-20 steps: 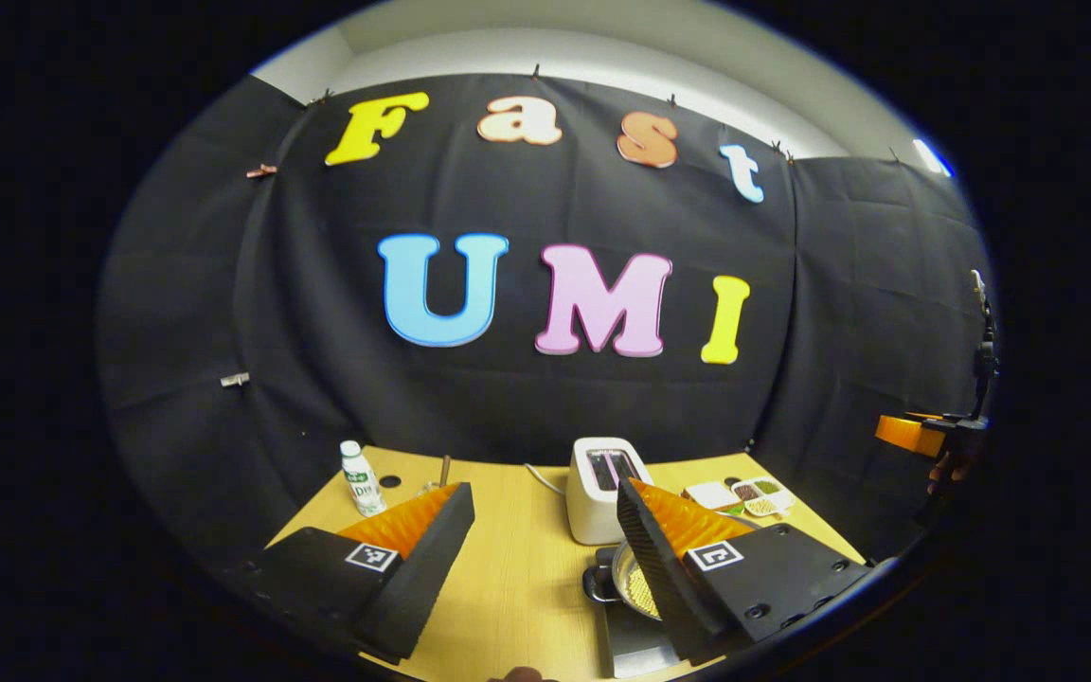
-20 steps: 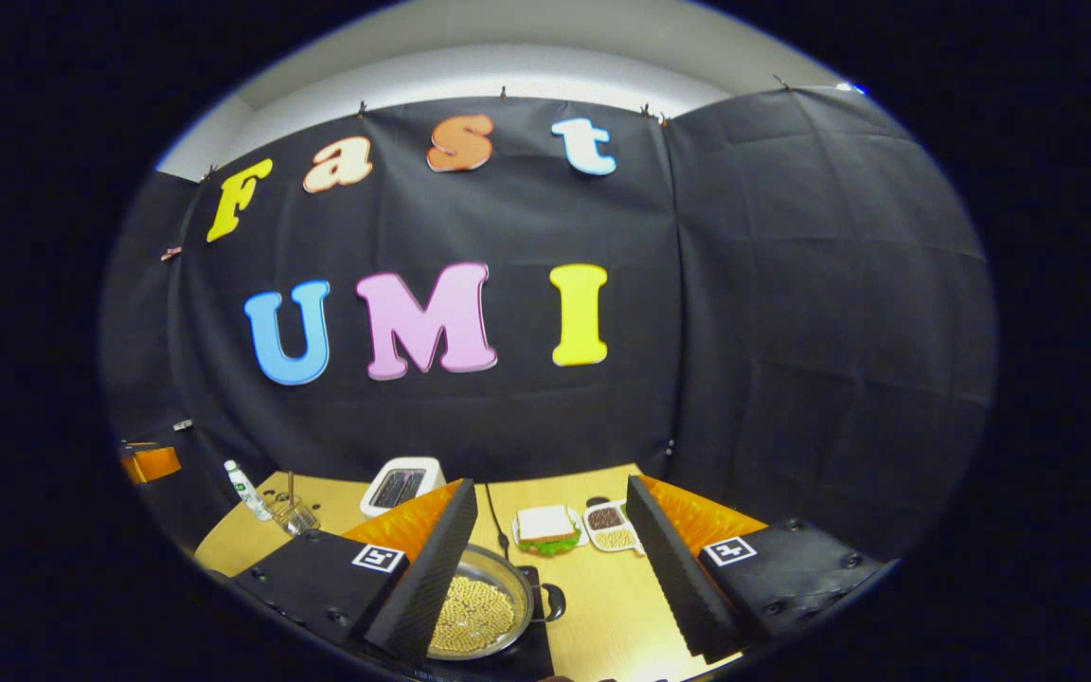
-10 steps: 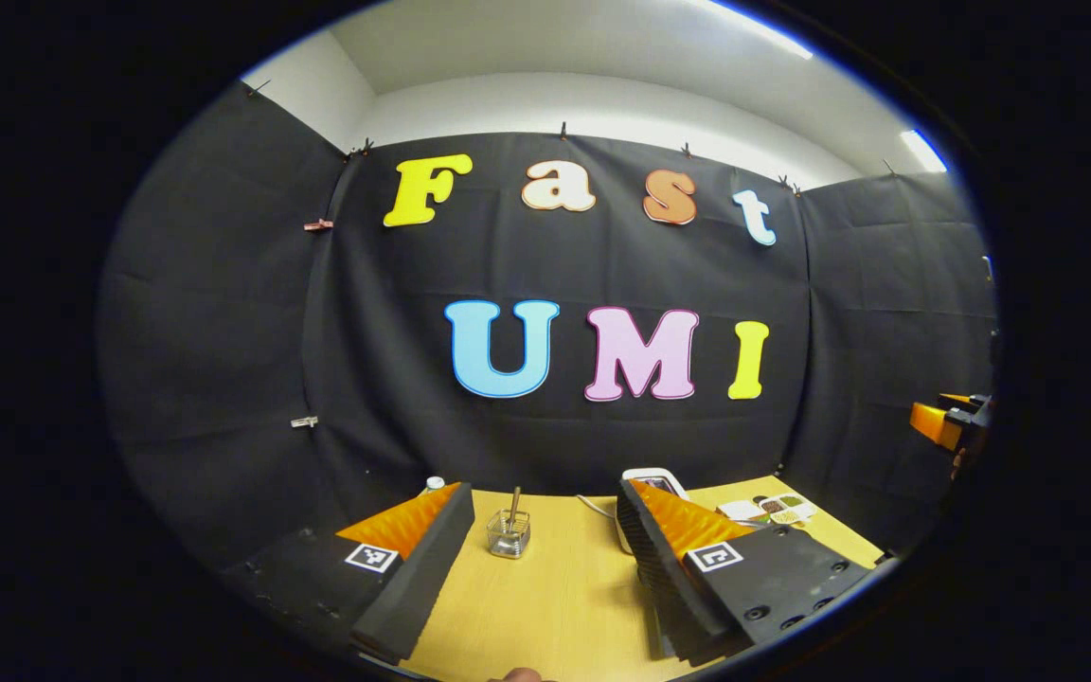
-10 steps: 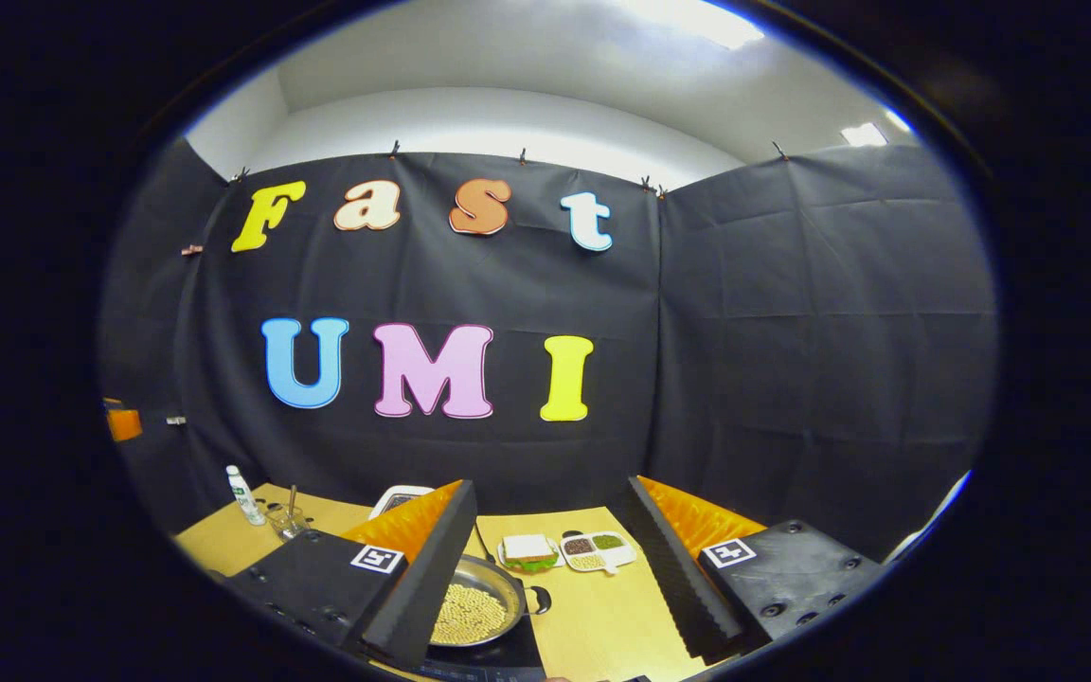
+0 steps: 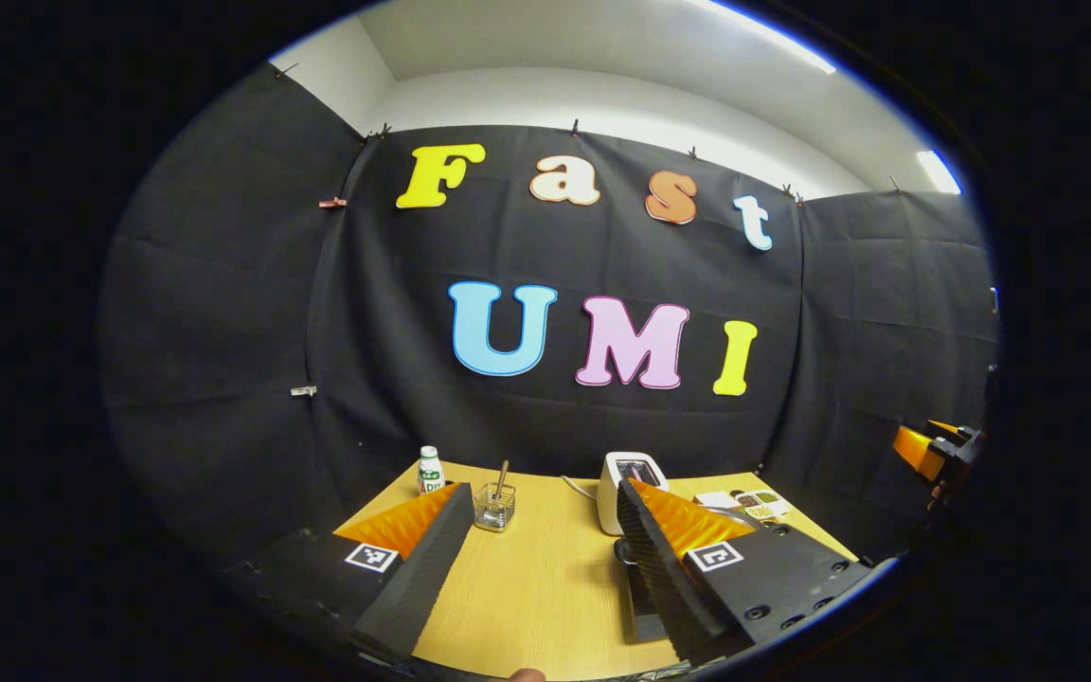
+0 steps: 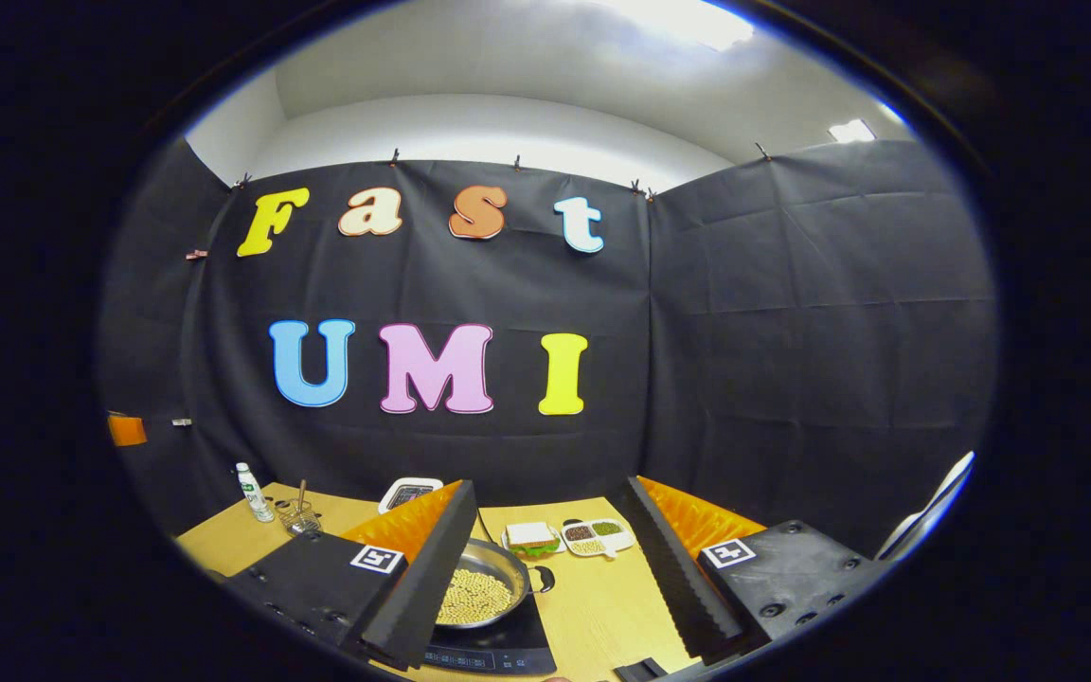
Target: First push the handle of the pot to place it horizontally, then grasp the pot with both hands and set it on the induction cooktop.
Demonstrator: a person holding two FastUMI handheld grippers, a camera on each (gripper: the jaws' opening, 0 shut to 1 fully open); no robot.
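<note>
Black cloth walls close in a light wooden bench (image 6: 602,616). In the right gripper view, the pot (image 6: 477,595), a shallow steel pan filled with pale round beans, sits on the dark induction cooktop (image 6: 498,649) at the bench's near edge, its small side handle (image 6: 542,579) pointing right. The right gripper (image 6: 550,568) hangs above the bench with its jaws spread wide and nothing between them; its left finger overlaps the pot's left part. Behind the pot lie a sandwich plate (image 6: 532,540) and a divided dish of grains (image 6: 595,537), with a white toaster (image 6: 408,493) farther back.

In the left gripper view, the left gripper (image 5: 545,545) is likewise spread and empty over bare bench. A small bottle (image 5: 429,471) and a glass holder with a stick (image 5: 494,505) stand at the far left.
</note>
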